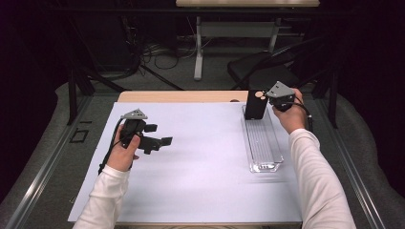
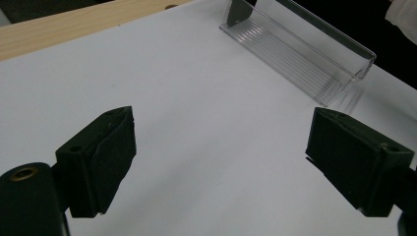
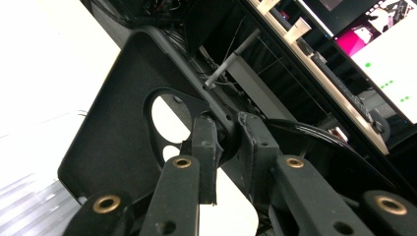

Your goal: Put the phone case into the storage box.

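Gripping the thin edge of a flat black plate (image 1: 254, 105), the right gripper (image 1: 268, 99) has its two jaws closed almost fully on that edge, as the right gripper view shows: the matte, blocky pads (image 3: 204, 147) pinch the plate's rim from both sides. The plate (image 3: 123, 132) is a dark, dull, rounded-corner panel with a large round hole and a smaller one cut through it. In the high view it stands upright at the far end of a clear plastic tray (image 1: 274, 157), where the holes show as pale discs near its top edge. The tray is long, narrow and trough-shaped, with glossy transparent walls and a ribbed floor (image 2: 295, 54); it lies lengthwise on the right part of a smooth white sheet (image 1: 200, 162) that covers a light wooden table (image 1: 181, 96).

Well apart, on the left side of the sheet, the left gripper (image 1: 160, 142) hovers in the person's left hand (image 1: 122, 152), jaws spread wide with nothing between them. In the left gripper view its pads (image 2: 105, 157) are chunky black wedges with a rubbery facing, framing bare white sheet. A grey three-cornered plate (image 1: 134, 115) sits on top of it, and a black cable trails down beside the white sleeve (image 1: 102, 200).
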The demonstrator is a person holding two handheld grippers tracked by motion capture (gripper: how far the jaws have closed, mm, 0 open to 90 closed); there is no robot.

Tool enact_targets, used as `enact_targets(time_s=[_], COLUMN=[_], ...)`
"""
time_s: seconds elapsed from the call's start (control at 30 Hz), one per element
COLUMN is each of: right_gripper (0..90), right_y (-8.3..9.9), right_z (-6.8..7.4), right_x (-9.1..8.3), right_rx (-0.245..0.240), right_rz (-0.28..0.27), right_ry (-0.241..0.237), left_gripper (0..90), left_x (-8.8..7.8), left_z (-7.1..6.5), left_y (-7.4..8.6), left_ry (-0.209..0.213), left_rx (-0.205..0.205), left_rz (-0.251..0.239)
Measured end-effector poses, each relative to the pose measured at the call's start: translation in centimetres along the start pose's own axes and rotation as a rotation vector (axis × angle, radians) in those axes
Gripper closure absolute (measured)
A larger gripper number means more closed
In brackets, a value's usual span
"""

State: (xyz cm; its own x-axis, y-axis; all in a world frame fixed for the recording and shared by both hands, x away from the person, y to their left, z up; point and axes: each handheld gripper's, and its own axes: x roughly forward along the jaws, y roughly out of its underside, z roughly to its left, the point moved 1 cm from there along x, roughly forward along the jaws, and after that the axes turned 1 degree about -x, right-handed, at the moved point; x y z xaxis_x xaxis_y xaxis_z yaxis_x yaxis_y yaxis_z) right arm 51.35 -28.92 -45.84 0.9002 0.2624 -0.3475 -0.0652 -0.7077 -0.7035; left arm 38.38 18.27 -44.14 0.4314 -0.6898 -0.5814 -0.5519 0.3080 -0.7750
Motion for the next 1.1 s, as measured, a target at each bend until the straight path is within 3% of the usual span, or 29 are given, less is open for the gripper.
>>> enact_targets(time_s=[0.53, 1.1], right_gripper=[70.3, 49.5], right_y=[0.18, -0.13], right_z=[-0.03, 0.21], right_x=[0.57, 0.55], right_rx=[0.032, 0.041], right_rz=[0.010, 0.035], right_ry=[0.015, 0.037], left_gripper=[11.8, 11.9], left_x=[-0.06, -0.20], left_z=[0.12, 0.11], left_y=[0.05, 0.04], left_ry=[-0.001, -0.005], left_rx=[-0.001, -0.002], left_rz=[0.002, -0.004])
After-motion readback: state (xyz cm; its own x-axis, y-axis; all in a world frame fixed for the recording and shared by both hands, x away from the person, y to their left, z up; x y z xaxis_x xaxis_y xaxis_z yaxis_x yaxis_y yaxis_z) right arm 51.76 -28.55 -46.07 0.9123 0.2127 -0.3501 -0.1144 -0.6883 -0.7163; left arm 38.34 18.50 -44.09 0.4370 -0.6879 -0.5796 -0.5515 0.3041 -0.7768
